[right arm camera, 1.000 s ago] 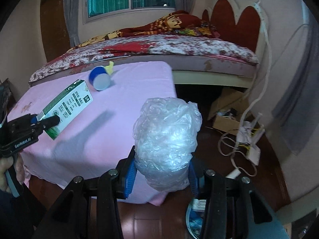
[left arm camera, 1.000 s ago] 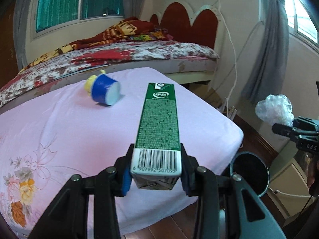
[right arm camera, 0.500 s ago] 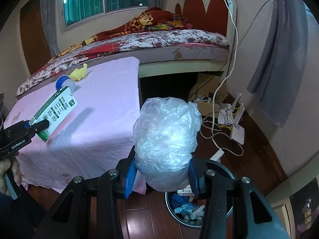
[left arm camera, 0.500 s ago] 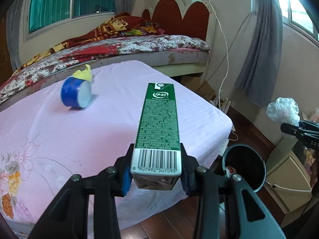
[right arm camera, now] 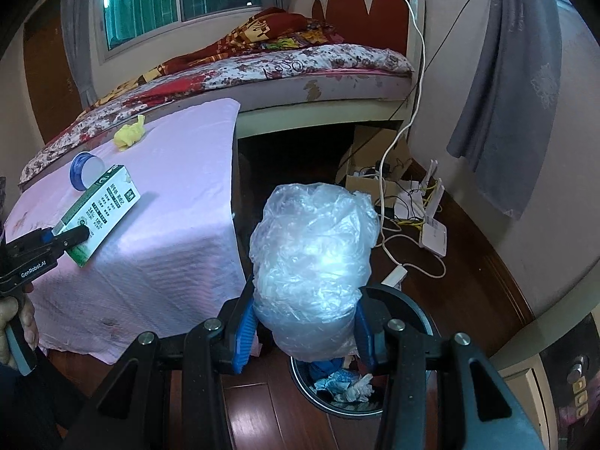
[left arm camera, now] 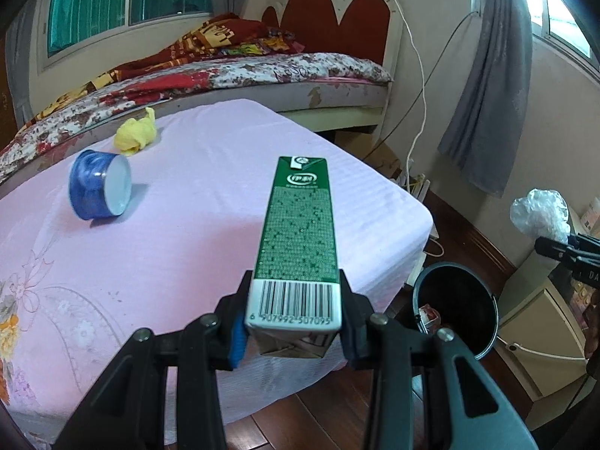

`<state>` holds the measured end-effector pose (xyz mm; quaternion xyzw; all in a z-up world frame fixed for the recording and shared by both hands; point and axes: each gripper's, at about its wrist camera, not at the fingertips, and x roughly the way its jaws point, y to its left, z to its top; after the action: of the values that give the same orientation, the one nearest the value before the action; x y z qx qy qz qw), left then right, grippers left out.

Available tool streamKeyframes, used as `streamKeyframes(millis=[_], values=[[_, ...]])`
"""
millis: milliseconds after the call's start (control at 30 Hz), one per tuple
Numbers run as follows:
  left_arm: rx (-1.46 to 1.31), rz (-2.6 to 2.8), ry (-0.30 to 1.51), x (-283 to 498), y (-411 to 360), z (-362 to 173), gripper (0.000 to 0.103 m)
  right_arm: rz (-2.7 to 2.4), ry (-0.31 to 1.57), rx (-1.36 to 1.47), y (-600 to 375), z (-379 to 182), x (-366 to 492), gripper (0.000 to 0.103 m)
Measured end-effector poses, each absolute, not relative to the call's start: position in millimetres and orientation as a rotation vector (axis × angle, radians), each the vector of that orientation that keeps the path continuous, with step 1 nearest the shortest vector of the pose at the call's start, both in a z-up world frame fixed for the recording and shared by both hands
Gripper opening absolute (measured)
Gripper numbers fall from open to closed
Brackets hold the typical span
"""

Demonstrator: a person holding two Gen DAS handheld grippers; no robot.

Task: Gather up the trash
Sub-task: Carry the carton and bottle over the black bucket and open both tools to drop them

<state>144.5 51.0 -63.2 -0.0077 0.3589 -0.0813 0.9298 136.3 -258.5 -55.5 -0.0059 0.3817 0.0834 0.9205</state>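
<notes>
Over the bin's (right arm camera: 420,311) rim: right tool (right arm camera: 305,332) clamped on a crumpled clear plastic bag (right arm camera: 313,273), both blue pads tight against its lower part. Bin sits on the wood floor just off the desk's (right arm camera: 180,225) corner, at 6 o'clock in the right wrist view; crumpled paper and other scraps show inside it.

Left tool (left arm camera: 294,324) clamped on a green milk carton (left arm camera: 298,240) at its barcode end, carton pointing toward 12 o'clock, held in the air above the pink-covered desk near its edge. Same bin at 4 o'clock in the left wrist view.

On the desk: blue cup (left arm camera: 99,189) lying on its side at 10 o'clock, yellow crumpled wad (left arm camera: 135,135) just beyond it at 11, the two close but apart.

Bed (right arm camera: 300,71) with floral cover behind the desk. Cables and a white router (right arm camera: 435,236) on the floor at 3 o'clock.
</notes>
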Motion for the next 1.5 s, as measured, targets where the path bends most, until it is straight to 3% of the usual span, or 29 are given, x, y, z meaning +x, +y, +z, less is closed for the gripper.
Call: streamKeyframes(millis=[867,1500], values=[[0.084,-0.42,0.729,126,-69,-64,0.04,0.087,0.88,0.0,-314,-104,125,0.047],[0.174,-0.634,0.994,161,-172,-145,0.04,0.101,1.068,0.024,-354,-210,156,0.047]])
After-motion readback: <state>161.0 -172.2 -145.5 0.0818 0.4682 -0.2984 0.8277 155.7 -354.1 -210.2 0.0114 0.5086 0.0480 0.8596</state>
